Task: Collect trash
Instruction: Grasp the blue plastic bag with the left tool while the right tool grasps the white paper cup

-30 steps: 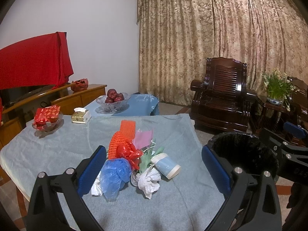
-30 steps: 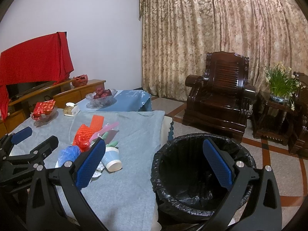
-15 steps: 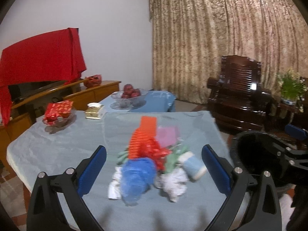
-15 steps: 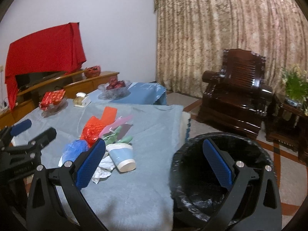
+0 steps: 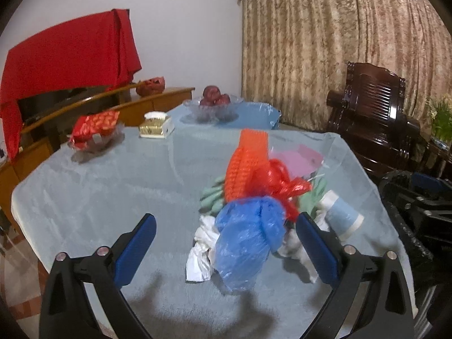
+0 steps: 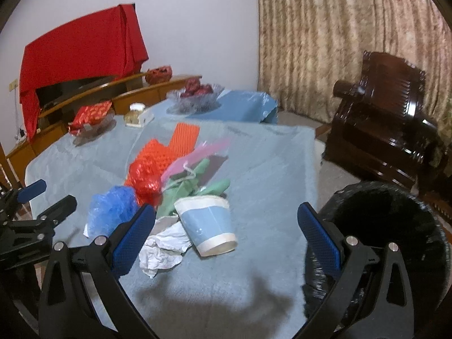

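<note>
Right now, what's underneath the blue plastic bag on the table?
Crumpled white paper pokes out from under the blue plastic bag, lying on the tablecloth. Anything else beneath the bag is hidden.

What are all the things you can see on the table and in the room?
Paper cup: 1, blue and white, on its side, front of the trash pile.
Plastic bag: 1, blue, crumpled, front of pile.
Red bag: 1, red, middle of pile.
Foam net: 1, orange, back of pile.
Crumpled paper: white, beside the cup.
Trash bin: 1, black liner, right of the table.
Fruit bowl: 1, glass, far side.
Tablecloth: 1, pale blue.
Armchair: 1, dark wood, by the curtain.
Left gripper: open, over the pile.
Right gripper: open, over the cup.
</note>
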{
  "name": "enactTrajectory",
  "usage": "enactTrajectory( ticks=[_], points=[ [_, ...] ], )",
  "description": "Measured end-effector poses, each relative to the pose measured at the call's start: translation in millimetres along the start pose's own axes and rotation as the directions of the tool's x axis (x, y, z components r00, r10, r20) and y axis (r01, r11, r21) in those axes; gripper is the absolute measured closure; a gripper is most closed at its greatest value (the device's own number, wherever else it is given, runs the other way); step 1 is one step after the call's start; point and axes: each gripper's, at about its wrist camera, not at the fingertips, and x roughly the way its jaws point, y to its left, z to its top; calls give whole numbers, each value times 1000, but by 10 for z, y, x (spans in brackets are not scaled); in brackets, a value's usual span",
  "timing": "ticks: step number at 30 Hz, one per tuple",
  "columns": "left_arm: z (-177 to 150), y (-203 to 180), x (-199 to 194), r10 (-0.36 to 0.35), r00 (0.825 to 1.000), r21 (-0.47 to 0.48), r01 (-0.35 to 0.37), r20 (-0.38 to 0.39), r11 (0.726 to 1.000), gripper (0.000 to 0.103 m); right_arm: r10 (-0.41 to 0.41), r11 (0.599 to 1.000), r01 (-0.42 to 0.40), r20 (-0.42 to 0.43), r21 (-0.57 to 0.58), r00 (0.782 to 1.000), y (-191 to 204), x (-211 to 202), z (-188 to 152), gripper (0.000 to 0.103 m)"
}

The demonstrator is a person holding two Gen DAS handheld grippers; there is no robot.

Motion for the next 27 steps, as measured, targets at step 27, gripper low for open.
enactTrajectory(
  ticks=[27],
  points=[
    [-162, -291, 620, -66, 993, 82, 74, -100, 994, 27, 165, 986, -158, -255, 48, 953, -42, 964, -218, 45]
  ],
)
